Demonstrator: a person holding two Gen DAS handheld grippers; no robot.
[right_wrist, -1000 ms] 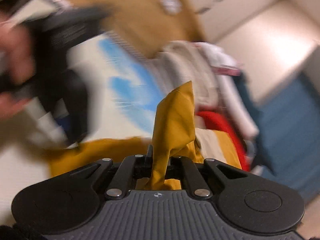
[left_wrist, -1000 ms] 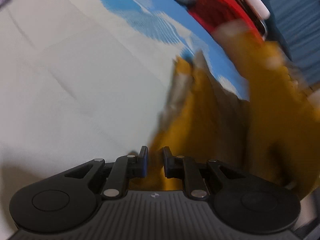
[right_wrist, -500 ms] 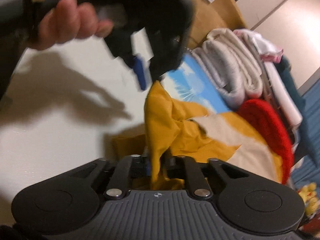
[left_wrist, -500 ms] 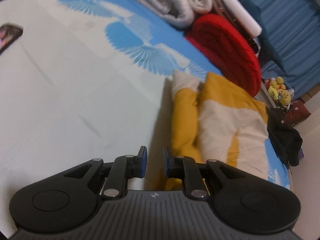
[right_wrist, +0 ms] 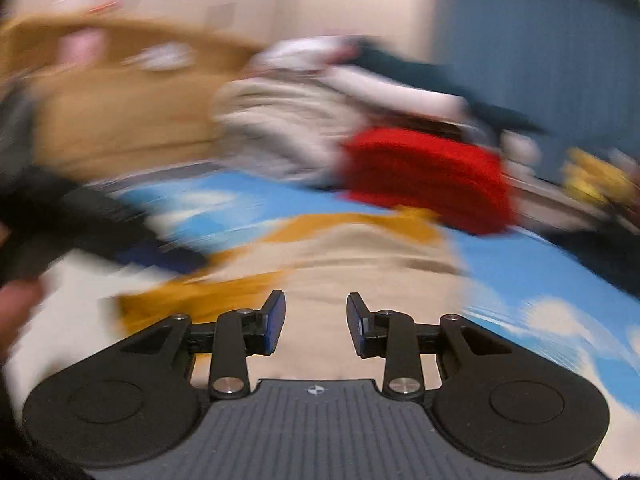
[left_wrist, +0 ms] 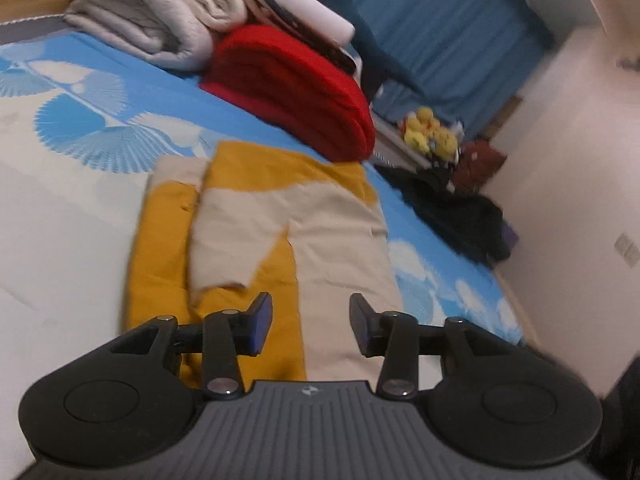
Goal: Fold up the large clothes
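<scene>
Both tongs released above the folded garment.
Left wrist view: we see the left tongs [left_wrist: 311,322] spread, empty, over the mustard-and-cream garment [left_wrist: 280,232] lying folded on the bed [left_wrist: 60,216]. Right wrist view, blurred: our right tongs [right_wrist: 316,322] likewise gape, holding nothing, above the garment [right_wrist: 360,276].

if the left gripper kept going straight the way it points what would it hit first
Most likely the yellow and cream garment lying folded on the bed: the open left gripper points right over it. Beyond lies the red folded item; depth is unclear.
</scene>
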